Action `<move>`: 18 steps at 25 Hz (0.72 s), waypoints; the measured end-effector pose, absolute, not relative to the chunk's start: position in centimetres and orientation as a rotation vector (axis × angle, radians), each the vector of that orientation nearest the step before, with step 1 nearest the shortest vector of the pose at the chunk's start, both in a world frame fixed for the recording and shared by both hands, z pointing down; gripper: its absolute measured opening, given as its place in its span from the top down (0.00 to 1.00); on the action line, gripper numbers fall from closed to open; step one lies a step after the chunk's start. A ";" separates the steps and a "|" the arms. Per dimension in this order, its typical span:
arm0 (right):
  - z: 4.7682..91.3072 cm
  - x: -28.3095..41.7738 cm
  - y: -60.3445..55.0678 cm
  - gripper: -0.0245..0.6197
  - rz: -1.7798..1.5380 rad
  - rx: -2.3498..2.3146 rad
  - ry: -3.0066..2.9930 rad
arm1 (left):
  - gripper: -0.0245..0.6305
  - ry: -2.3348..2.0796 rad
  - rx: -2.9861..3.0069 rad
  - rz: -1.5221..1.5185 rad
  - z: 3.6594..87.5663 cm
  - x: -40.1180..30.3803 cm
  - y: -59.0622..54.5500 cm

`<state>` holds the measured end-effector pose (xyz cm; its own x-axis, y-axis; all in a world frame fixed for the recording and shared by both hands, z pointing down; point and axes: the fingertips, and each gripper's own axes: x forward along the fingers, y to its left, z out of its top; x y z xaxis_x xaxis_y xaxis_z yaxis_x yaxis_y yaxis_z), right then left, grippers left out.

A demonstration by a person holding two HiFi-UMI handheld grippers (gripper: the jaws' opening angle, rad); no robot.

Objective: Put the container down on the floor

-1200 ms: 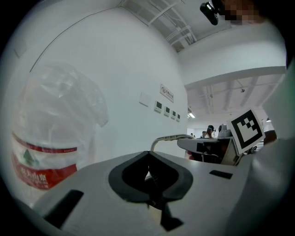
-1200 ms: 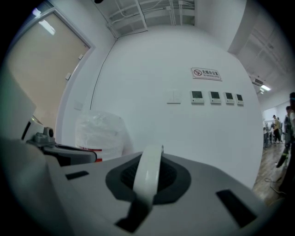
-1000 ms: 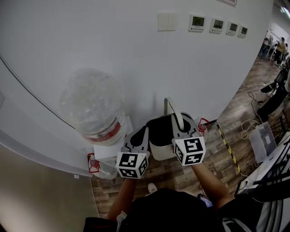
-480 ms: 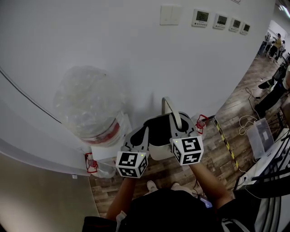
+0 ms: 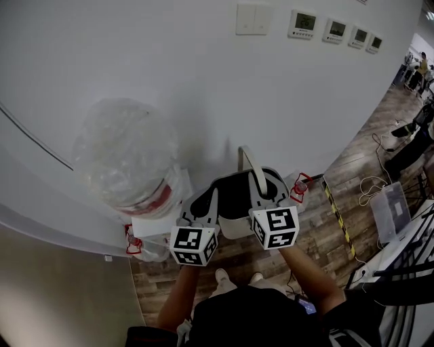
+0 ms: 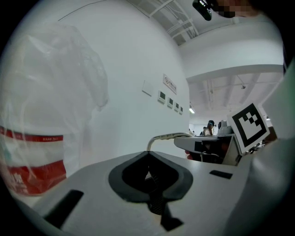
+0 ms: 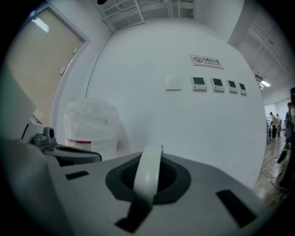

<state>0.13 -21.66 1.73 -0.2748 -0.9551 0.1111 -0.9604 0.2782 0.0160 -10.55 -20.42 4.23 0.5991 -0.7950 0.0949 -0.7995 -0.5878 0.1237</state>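
- Two forearms (image 5: pixel 308 274) reach out from the bottom of the head view, each with a gripper, and pale shoes (image 5: pixel 221 276) show on the boards below them.
- Left gripper (image 5: pixel 205 200) (image 6: pixel 148 177): it lies along the container's left rim. Its jaws are drawn together, with a thin pale sliver pinched in the notch between them, seemingly that rim.
- Right gripper (image 5: pixel 266 192) (image 7: pixel 147 179): its jaws are clamped on the handle (image 5: pixel 249 162) (image 7: pixel 150 168) (image 6: pixel 168 137), a pale curved band that runs straight through the notch and arches up ahead of the jaws.
- Container (image 5: pixel 235 229): a white tub with a dark inside. It hangs between the two grippers, up in the air above the floor (image 5: pixel 319 237), close to the wall.
- Just left of the container stands a large clear water jug (image 5: pixel 125 159) (image 6: pixel 41 115) (image 7: pixel 90 126) with a red band round it, wrapped in clear film.
- On the wood floor to the right, a yellow-and-black tape strip (image 5: pixel 339 218) runs away from the wall.
- The white wall (image 5: pixel 169 61) rises behind it all, carrying a switch plate (image 5: pixel 251 19) (image 7: pixel 174 83) and a row of small control panels (image 5: pixel 304 24) (image 7: pixel 199 83).
- Far off at the upper right, people (image 5: pixel 420 68) stand in the open room.
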 end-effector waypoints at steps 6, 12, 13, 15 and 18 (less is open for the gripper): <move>2.1 1.2 -22.2 0.92 0.087 1.773 -2.464 | 0.94 -1.409 2.644 0.046 4.2 -9.2 -20.7; 3.0 2.2 -23.1 0.92 0.057 1.713 -2.505 | 0.94 -1.477 2.619 0.026 5.0 -7.9 -20.7; 3.3 2.5 -23.2 0.92 0.061 1.707 -2.510 | 0.94 -1.488 2.612 0.023 5.3 -7.8 -20.7; 3.9 2.9 -23.4 0.92 0.073 1.695 -2.519 | 0.94 -1.511 2.593 0.021 5.8 -7.8 -20.6; 4.4 3.1 -23.5 0.92 0.082 1.674 -2.528 | 0.94 -1.550 2.567 0.019 6.3 -7.9 -20.5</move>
<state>3.08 -23.50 4.45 -0.3868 -0.9143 0.1202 -0.9202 0.3913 0.0150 -7.89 -20.48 6.25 0.4684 -0.8795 0.0846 -0.8813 -0.4582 0.1156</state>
